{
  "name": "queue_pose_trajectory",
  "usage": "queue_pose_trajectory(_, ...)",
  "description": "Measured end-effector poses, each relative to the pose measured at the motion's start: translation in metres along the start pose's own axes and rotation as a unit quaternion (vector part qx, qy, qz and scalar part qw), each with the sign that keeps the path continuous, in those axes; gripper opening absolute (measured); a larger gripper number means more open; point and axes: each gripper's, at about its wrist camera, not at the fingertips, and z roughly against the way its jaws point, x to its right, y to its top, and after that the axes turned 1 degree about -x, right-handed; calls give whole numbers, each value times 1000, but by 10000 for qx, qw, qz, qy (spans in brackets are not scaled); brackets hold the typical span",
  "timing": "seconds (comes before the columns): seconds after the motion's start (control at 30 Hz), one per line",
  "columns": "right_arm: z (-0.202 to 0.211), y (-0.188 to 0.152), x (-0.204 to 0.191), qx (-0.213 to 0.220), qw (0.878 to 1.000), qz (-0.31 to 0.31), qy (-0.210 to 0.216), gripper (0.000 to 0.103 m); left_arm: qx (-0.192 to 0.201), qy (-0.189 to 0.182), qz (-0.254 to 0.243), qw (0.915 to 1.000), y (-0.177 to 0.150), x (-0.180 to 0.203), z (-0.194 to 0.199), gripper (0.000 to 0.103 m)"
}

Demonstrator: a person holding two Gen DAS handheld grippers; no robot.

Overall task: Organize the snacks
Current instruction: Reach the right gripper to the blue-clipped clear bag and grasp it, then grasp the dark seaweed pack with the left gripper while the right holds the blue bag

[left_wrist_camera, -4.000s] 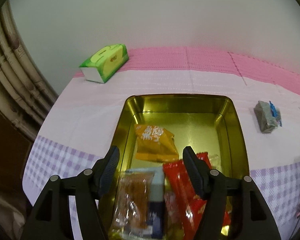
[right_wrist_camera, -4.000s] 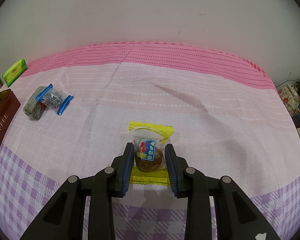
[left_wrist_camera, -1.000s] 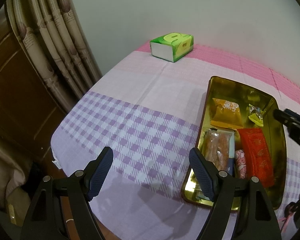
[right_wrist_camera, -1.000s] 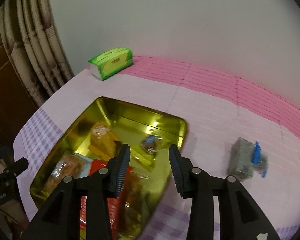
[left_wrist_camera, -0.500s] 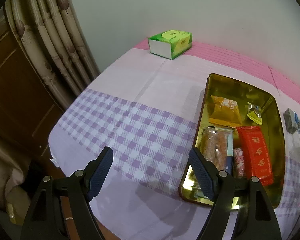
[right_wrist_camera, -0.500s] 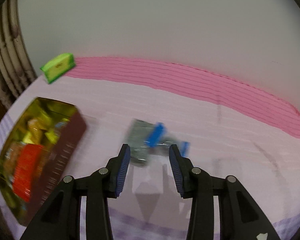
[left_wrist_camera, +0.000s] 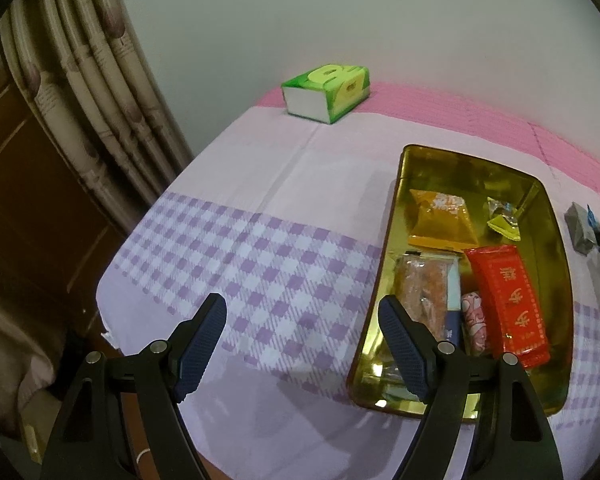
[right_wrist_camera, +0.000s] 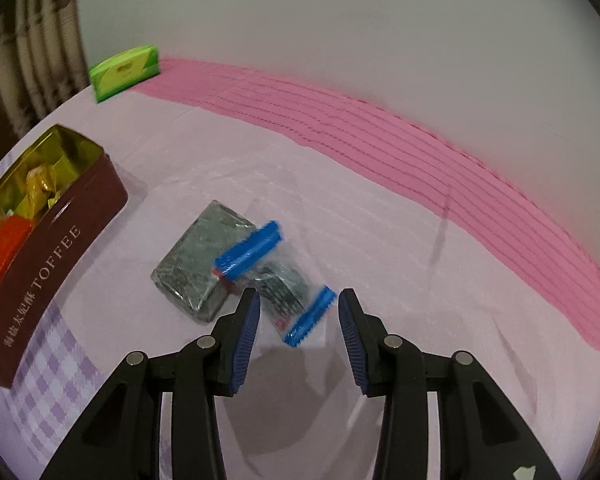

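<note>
An open gold tin (left_wrist_camera: 396,216), maroon outside and lettered TOFFEE (right_wrist_camera: 56,248), holds an orange packet (left_wrist_camera: 440,220), a red packet (left_wrist_camera: 508,304), a clear biscuit pack (left_wrist_camera: 424,296) and a yellow-green wrapped sweet (left_wrist_camera: 502,218). To the tin's right lie a grey foil block (right_wrist_camera: 204,264) and a clear packet with blue ends (right_wrist_camera: 276,280). My right gripper (right_wrist_camera: 299,304) hovers low over that packet, jaws opening, its near blue end between the fingertips and no pad pressing it. My left gripper (left_wrist_camera: 300,320) stands open over the checked cloth, left of the tin, holding nothing.
A green tissue box (left_wrist_camera: 328,92) sits at the table's far left corner by the wall. Curtains (left_wrist_camera: 100,92) and a wooden panel stand beyond the table's left edge. Pink cloth (right_wrist_camera: 420,152) runs along the wall side.
My right gripper swung right from above the tin to low over the blue-ended packet, and its jaws widened a little. The left gripper stayed put.
</note>
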Motion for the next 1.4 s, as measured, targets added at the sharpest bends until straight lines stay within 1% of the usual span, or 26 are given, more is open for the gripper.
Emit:
queue_pose_trajectory(0.1,-9,6,-1,-33,9998,207,70,44,44,-13,-11,10000,0,1,1,79)
queue_pose_trajectory(0.2,-19,12,1,-79,9996,207,171,43,52,-2,31,10000,1,1,0,79)
queue_pose_trajectory(0.27,-24,14,5,-63,9995,32,317,43,18,-40,111,9999,1,-1,-1,79)
queue_pose_trajectory(0.37,-25,11,12,14,9984,-287,480,37,21,-3,169,9999,2,-1,-1,79)
queue_pose_trajectory(0.43,-24,8,14,102,9980,-431,458,29,0,-26,158,9999,2,2,-2,79)
queue_pose_trajectory(0.53,-20,2,17,189,9963,-691,484,26,-74,-67,100,9999,3,10,-2,79)
queue_pose_trajectory(0.63,-14,-8,18,247,9959,-814,324,25,-15,-106,-10,9999,8,24,4,79)
queue_pose_trajectory(0.77,-4,-27,27,312,9935,-1097,15,25,156,-342,-269,9989,21,57,16,79)
queue_pose_trajectory(0.87,5,-45,43,346,9888,-1427,-275,25,236,-675,-526,9960,31,91,22,79)
queue_pose_trajectory(0.93,12,-58,57,353,9846,-1668,-386,25,233,-940,-702,9928,38,118,25,79)
queue_pose_trajectory(1.03,22,-77,74,332,9786,-1911,-687,25,227,-1236,-882,9881,46,155,25,79)
queue_pose_trajectory(1.13,29,-92,88,321,9729,-2141,-809,25,236,-1402,-1084,9839,51,191,24,79)
queue_pose_trajectory(1.17,32,-97,91,306,9715,-2173,-897,25,239,-1440,-1139,9827,53,200,24,79)
queue_pose_trajectory(1.23,35,-103,95,297,9695,-2242,-942,25,229,-1517,-1262,9801,56,221,22,79)
queue_pose_trajectory(1.3,38,-107,98,305,9683,-2290,-950,25,181,-1635,-1337,9773,59,240,19,79)
queue_pose_trajectory(1.4,36,-104,96,298,9682,-2289,-967,25,134,-1706,-1383,9755,61,260,14,79)
